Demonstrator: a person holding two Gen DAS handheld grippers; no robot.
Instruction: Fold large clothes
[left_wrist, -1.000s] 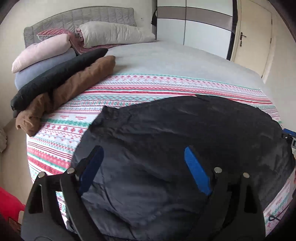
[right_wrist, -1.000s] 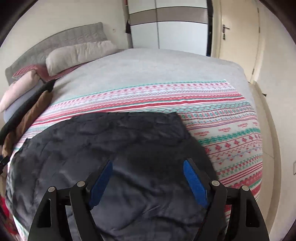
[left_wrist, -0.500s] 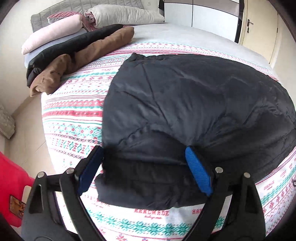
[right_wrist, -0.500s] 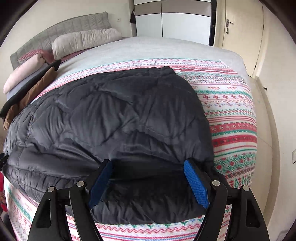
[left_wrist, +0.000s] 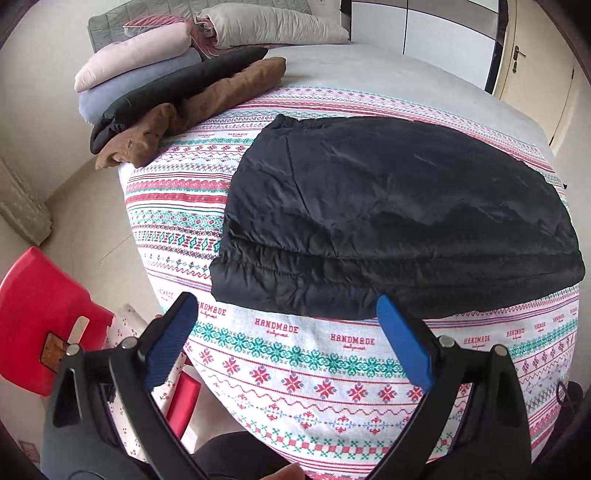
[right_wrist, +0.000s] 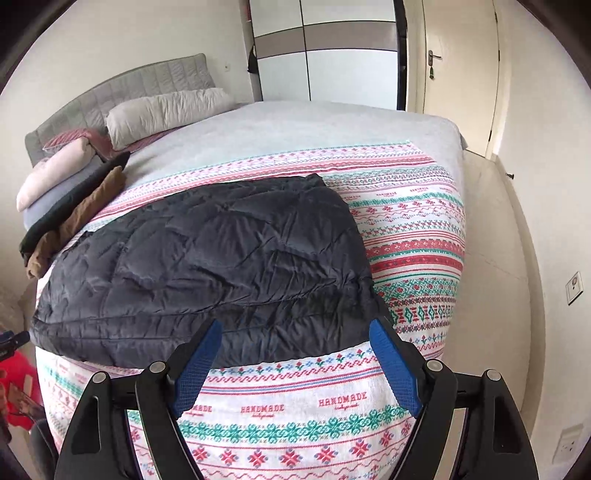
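The black quilted jacket (left_wrist: 399, 221) (right_wrist: 207, 269) lies folded flat on the patterned bed (left_wrist: 295, 369), near edge doubled over. The left gripper (left_wrist: 286, 325) and right gripper (right_wrist: 295, 347) hover apart from it, jaws wide, empty.

A black quilted jacket (left_wrist: 399, 206) is seen on a white bedspread (left_wrist: 295, 369) banded with red, pink and teal knit-style motifs and red "HANDMADE" lettering. Beside it, brown (left_wrist: 192, 110), black (left_wrist: 177, 88), pale blue (left_wrist: 122, 92) and pale pink (left_wrist: 129, 59) folded garments are stacked. Blue pads (right_wrist: 395, 365) are carried on black gripper frames.
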